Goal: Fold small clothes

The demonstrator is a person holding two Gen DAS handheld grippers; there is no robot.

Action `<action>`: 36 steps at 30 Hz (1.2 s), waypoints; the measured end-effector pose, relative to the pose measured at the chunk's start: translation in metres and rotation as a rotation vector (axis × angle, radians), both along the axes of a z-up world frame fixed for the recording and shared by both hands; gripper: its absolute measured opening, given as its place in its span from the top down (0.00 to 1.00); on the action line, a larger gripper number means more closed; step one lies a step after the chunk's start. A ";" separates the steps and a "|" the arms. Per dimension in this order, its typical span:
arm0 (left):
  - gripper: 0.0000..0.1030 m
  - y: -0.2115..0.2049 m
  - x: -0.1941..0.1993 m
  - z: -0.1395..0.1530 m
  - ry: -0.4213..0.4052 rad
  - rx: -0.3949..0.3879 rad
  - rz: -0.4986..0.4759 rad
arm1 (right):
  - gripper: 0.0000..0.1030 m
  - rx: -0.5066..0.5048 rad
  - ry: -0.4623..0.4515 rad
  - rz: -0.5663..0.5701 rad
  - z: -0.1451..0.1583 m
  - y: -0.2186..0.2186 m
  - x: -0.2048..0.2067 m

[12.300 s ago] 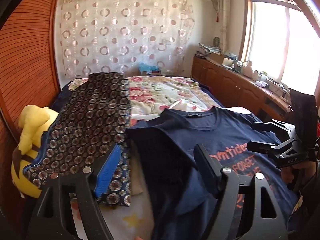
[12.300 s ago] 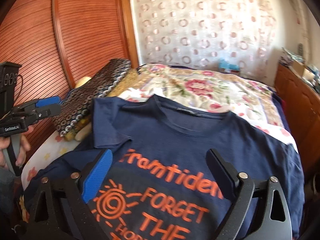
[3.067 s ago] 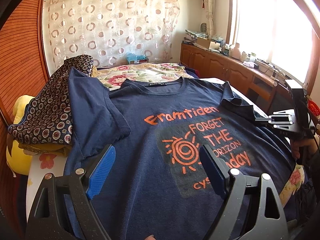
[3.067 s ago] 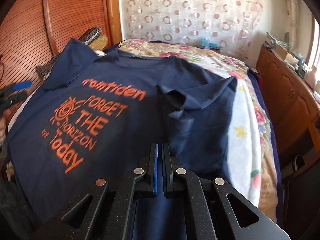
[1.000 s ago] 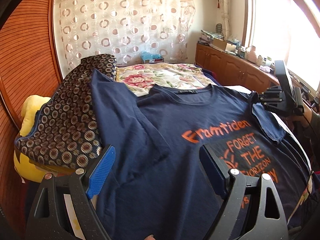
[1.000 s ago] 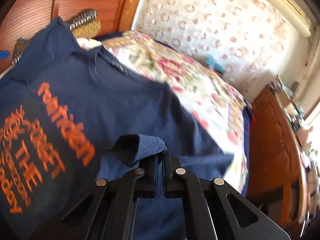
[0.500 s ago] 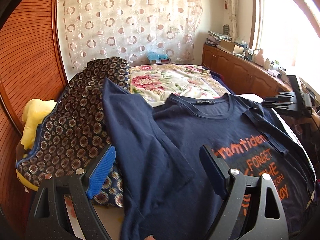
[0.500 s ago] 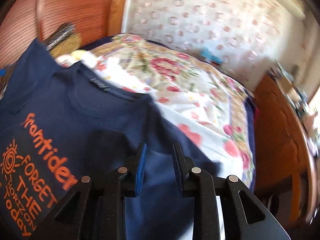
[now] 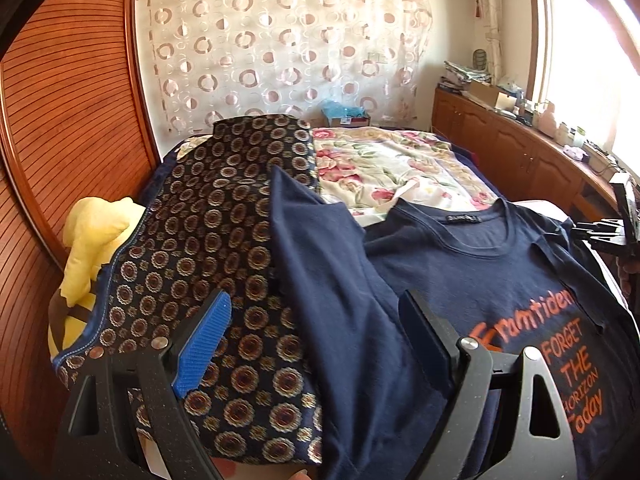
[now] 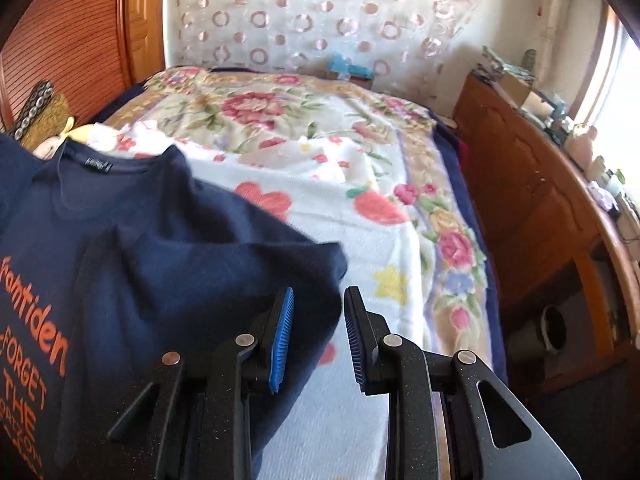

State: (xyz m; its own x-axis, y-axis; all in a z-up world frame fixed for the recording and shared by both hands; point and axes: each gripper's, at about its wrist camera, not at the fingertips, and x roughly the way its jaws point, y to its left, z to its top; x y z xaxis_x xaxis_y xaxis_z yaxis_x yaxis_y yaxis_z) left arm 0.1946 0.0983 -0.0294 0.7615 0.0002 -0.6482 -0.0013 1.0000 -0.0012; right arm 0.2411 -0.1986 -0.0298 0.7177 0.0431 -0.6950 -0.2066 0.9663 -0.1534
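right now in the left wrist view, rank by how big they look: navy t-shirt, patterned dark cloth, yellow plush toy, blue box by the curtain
1. navy t-shirt, filling most of the lower right
2. patterned dark cloth, nearly as large; both lie close to the camera, so the gap is unsure
3. yellow plush toy, partly hidden
4. blue box, smallest, but also farthest

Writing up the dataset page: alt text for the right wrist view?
The right hand-held gripper, open and holding nothing, hovers beside the folded-over sleeve of a navy T-shirt with orange lettering. The shirt lies on a floral bedspread; a wooden cabinet stands on the right.
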 end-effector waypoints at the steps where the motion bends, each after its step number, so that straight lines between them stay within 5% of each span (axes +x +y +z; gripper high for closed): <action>1: 0.16 0.002 0.002 -0.001 0.003 0.001 0.002 | 0.73 0.001 -0.007 0.001 0.000 0.002 -0.001; 7: 0.16 0.007 0.016 -0.003 0.006 -0.010 -0.022 | 0.65 0.013 0.003 -0.002 -0.015 -0.002 0.003; 14: 0.28 0.010 0.037 -0.004 0.022 -0.001 -0.032 | 0.65 0.070 0.014 0.025 -0.013 -0.008 0.006; 19: 0.29 0.012 0.042 -0.003 0.028 -0.002 -0.029 | 0.96 0.131 0.040 0.107 -0.011 -0.017 0.007; 24: 0.29 0.014 0.043 -0.002 0.028 0.000 -0.024 | 0.96 0.090 -0.034 0.083 0.005 -0.037 0.004; 31: 0.29 0.019 0.047 0.001 0.025 -0.009 -0.022 | 0.96 0.051 0.002 0.079 -0.009 -0.039 0.007; 36: 0.46 0.023 0.055 0.001 0.039 -0.031 -0.036 | 0.96 0.107 0.018 0.059 -0.007 -0.034 0.017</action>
State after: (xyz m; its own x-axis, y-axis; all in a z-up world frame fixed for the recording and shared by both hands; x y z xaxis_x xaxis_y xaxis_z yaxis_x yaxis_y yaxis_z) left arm 0.2496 0.1211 -0.0282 0.7345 -0.0475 -0.6769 0.0344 0.9989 -0.0328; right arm 0.2585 -0.2329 -0.0372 0.6991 0.1592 -0.6971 -0.2655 0.9630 -0.0463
